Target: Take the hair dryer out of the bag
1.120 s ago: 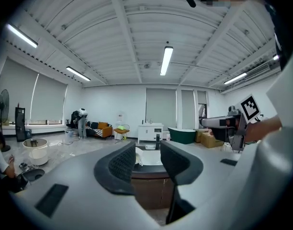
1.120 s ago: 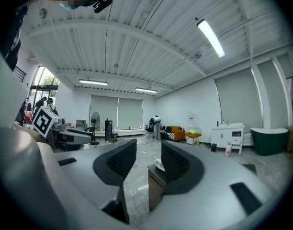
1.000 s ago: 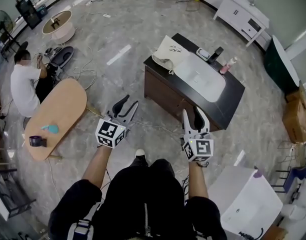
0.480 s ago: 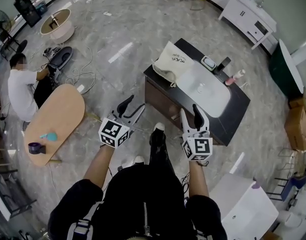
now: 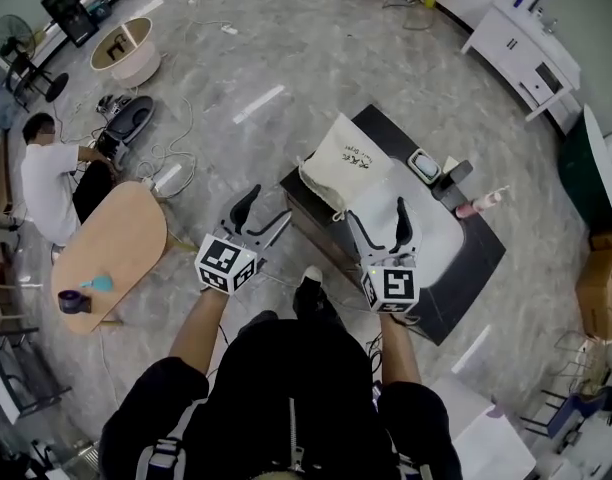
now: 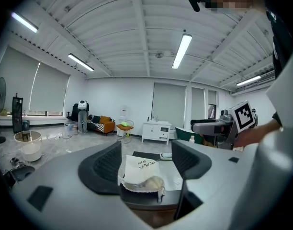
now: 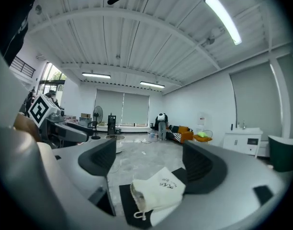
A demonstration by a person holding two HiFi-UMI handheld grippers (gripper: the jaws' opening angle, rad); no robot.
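Empty jaws just opening wide, the left hand-held gripper (image 5: 261,213) and right hand-held gripper (image 5: 379,218) are facing a limp cream cloth drawstring bag (image 5: 348,163) lying on the black worktop (image 5: 471,266) at twelve o'clock, its soft mouth looking easiest to pinch, hair dryer presumably inside.

Held out ahead side by side and about level, the left claw (image 5: 265,208) and right claw (image 5: 378,218) have just opened their jaws wide, nothing between them.
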